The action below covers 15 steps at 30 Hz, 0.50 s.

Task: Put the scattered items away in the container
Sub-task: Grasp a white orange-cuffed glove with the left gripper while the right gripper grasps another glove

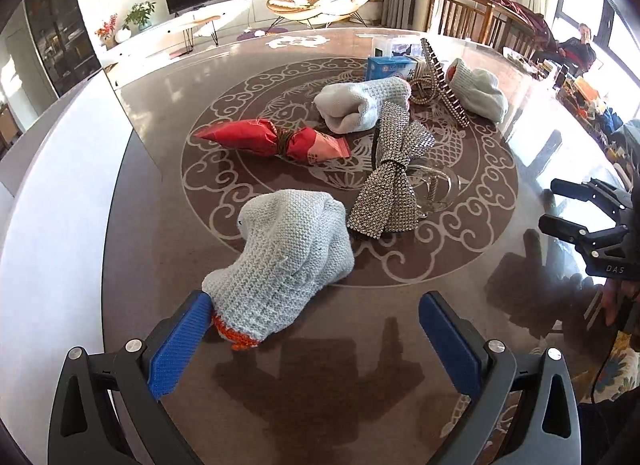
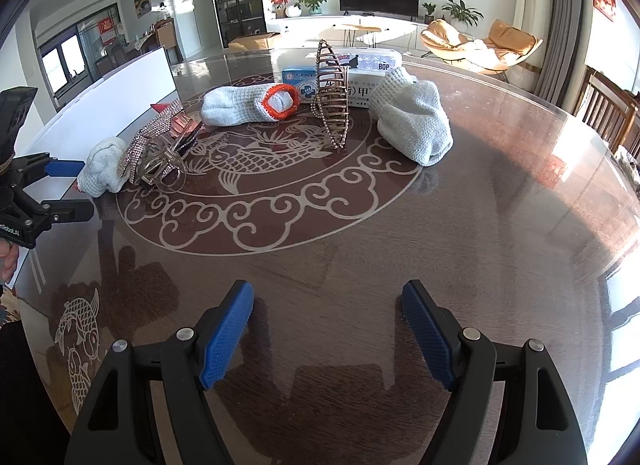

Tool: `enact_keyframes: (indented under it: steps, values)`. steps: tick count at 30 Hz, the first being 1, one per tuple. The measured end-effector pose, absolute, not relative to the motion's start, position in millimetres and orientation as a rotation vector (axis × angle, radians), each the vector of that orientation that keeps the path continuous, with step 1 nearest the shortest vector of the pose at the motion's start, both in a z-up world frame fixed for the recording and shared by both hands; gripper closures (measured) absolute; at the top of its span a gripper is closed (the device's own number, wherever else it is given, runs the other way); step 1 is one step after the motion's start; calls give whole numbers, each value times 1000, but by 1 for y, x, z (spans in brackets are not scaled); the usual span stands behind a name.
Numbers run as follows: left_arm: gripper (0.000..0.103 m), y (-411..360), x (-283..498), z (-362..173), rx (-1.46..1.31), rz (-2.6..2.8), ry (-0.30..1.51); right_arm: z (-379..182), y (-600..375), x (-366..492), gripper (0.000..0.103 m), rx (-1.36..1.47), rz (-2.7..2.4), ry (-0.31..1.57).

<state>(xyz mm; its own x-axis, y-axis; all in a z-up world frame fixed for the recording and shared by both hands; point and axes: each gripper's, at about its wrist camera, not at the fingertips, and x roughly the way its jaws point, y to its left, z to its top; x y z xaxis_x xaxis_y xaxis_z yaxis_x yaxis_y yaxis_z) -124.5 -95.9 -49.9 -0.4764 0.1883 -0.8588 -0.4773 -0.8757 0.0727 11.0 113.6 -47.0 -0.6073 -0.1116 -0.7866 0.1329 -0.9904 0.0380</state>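
The left gripper (image 1: 316, 329) is low over the near part of the table (image 1: 168, 265), with its blue pads wide apart. The nearest knitted glove (image 1: 288, 249) lies just in front of it. The orange cuff (image 1: 236, 335) of this glove touches the left pad (image 1: 180, 339), but the right pad is well clear, so nothing is held yet. To grip well, I think the gripper should move a little to its left and forward, so that the thick cuff end sits between both pads, and only then close. The knit is soft and will squash, so a firm closing is needed, or the glove may slip out when it is lifted.

The right gripper (image 2: 328, 329) is also open and empty, over bare table near the edge.

Further in, on the round pattern, lie the rhinestone bow clip (image 1: 394, 173), just beside the glove, and the red snack packet (image 1: 276, 139). The lift should go straight up, so that the glove does not drag the bow.

Behind these are a second rolled glove (image 1: 360, 105), a gold claw clip (image 1: 438, 81), a third glove (image 1: 478, 91) and a blue box (image 1: 390, 69).

The white container (image 2: 120, 93) stands at the left edge of the table, and I cannot see inside it.
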Motion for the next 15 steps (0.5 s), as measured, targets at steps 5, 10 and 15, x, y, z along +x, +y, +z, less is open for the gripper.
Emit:
enact_keyframes:
  steps: [5,10,15]
  values:
    - [0,-85,-140,-46,-1316,2400,528,-47,114,11,25,1317,-2699,30]
    - [0,-89,-135,-35,-1257,2385,570,-47,114,12,25,1314,-2697,17]
    - [0,-79,-140,-50,-1258,2301,686,-46,116,12,25,1310,-2694,2]
